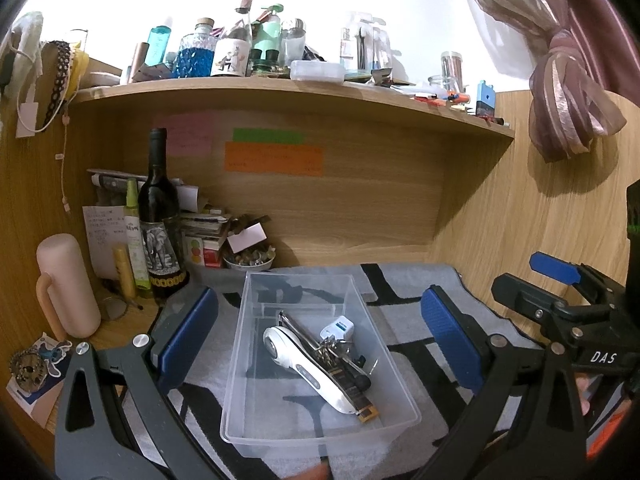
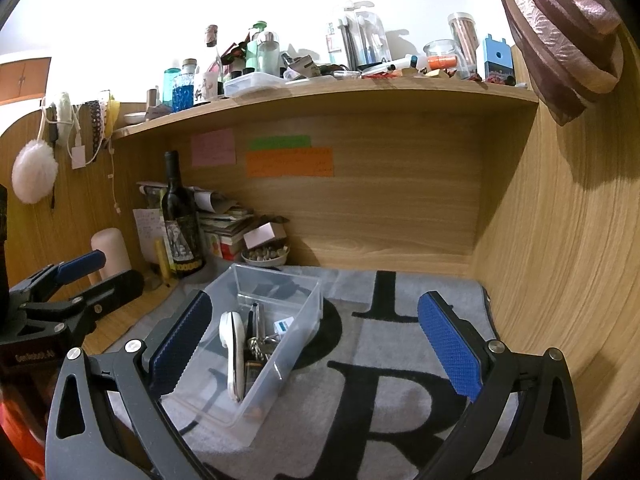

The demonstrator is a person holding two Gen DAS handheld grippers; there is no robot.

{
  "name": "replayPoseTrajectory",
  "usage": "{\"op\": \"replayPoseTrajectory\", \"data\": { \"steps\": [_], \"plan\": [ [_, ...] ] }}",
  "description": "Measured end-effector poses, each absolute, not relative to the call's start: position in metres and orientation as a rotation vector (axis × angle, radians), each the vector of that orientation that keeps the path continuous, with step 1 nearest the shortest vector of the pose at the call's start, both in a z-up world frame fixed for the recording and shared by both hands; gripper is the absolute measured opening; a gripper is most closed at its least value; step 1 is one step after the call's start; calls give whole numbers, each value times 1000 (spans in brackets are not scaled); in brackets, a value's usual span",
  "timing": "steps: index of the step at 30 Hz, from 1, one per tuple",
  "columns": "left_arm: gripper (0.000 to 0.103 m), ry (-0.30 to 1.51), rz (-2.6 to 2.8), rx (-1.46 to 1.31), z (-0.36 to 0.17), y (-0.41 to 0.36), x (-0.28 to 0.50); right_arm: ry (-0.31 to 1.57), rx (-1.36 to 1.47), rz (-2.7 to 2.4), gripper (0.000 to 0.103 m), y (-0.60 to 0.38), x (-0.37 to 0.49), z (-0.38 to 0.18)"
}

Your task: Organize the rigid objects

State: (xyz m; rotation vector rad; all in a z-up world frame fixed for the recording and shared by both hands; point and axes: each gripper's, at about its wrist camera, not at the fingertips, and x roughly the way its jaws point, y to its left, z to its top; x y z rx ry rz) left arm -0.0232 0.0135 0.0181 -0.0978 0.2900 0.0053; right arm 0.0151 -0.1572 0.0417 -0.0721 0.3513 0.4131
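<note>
Wooden desk (image 2: 516, 240), lettered grey mat (image 2: 380, 344) (clear bin (image 1: 248, 412) atop)

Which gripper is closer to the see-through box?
Left. The left gripper hangs open straddling the clear box; the right gripper is open beside it, over the mat.

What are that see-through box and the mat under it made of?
The box looks like clear, slightly frosted plastic: the mat's pattern shows through its walls. The mat seems a fuzzy woven textile, grey with black lettering; its pile looks soft and matte.
</note>
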Motion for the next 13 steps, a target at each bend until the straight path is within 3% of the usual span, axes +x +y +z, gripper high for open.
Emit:
{"op": "replayPoseTrajectory", "data": {
  "steps": [13],
  "plan": [
    [103, 313, 3, -117, 13, 19, -15, 376, -78, 421, 103, -153, 24, 38]
  ]
}}
